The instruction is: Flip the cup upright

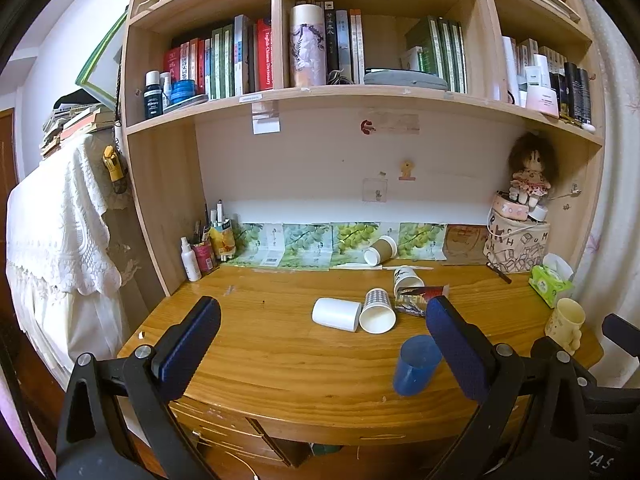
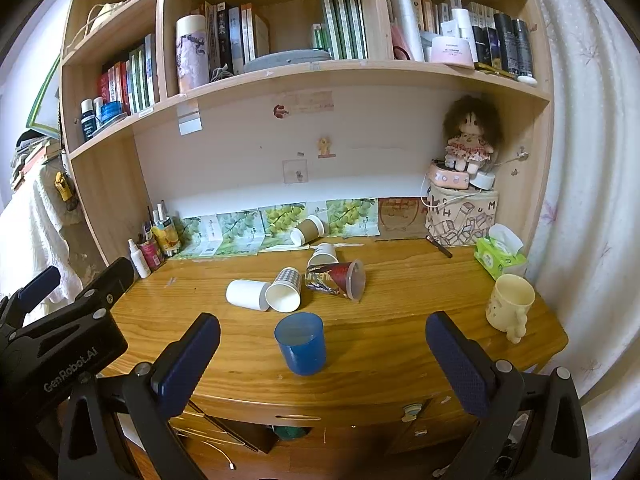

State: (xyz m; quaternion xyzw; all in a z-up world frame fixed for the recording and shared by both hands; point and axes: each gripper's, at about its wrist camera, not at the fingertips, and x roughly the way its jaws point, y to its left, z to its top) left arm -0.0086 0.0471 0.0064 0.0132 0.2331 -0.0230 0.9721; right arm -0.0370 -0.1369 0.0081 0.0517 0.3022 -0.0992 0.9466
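A blue plastic cup [image 2: 301, 343] stands upright near the desk's front edge; it also shows in the left wrist view [image 1: 416, 365]. Behind it several cups lie on their sides: a white cup [image 2: 247, 294], a checked paper cup [image 2: 285, 290], a clear cup with a foil wrapper [image 2: 340, 279], a white paper cup [image 2: 323, 255] and a brown-sleeved cup [image 2: 307, 229]. My right gripper [image 2: 322, 354] is open and empty, held in front of the blue cup. My left gripper [image 1: 322, 350] is open and empty, left of the blue cup.
A cream mug [image 2: 510, 306] stands upright at the desk's right edge, by a green tissue pack [image 2: 500, 254]. Bottles and a pen holder [image 2: 154, 242] stand at the back left. A patterned box with a doll [image 2: 460, 216] sits back right. Shelves of books hang above.
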